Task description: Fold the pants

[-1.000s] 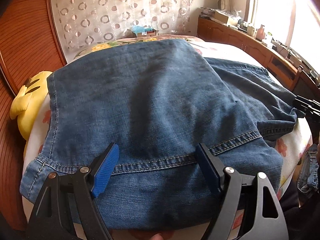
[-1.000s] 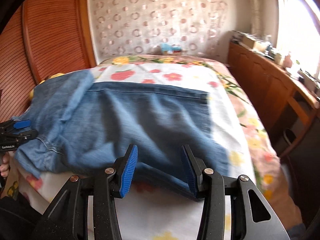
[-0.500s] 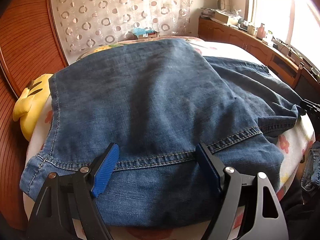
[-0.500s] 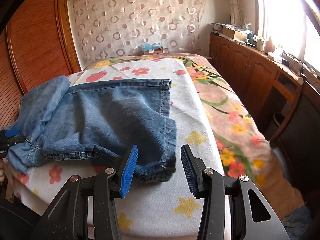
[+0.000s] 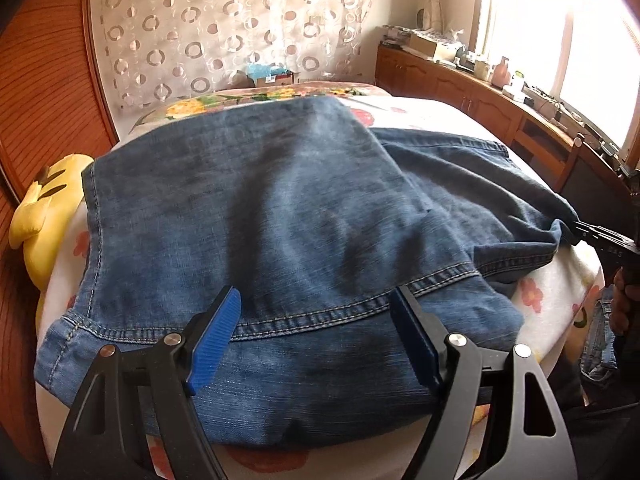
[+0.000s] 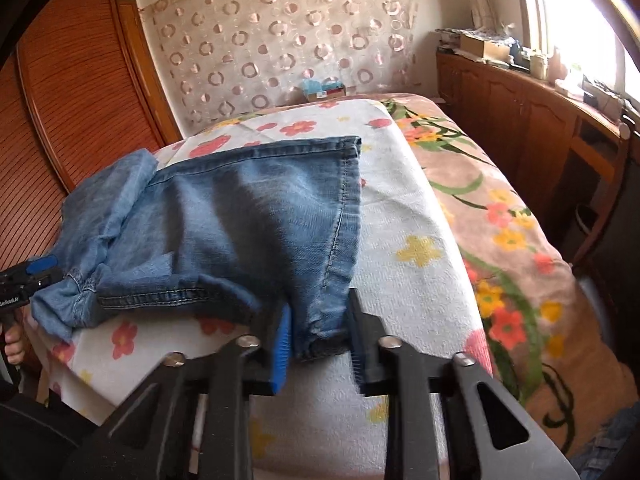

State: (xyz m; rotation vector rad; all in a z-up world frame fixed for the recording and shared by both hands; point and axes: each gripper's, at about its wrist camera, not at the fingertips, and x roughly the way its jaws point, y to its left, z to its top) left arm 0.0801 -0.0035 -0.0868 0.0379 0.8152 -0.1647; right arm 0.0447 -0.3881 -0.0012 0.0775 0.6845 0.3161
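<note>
Lower centre, left wrist view: left tool hovers over the waist end of the pants, fingers wide apart, nothing between them.
Lower centre, right wrist view: right tool straddles the hem corner of a leg, blue pads either side; the denim fills the gap, but pad contact is blurred, so I cannot tell if it is clamped.
Pants, place: flat on the floral bed cover, waist in the left of the right wrist frame, hem at centre.
Long axis: runs left to right across the right wrist frame, waist left, hem right.
Why so held: judged, one tool at each end keeps the length under control for a fold of hem toward waist.
Also seen: yellow plush at left edge, against the wooden headboard.
</note>
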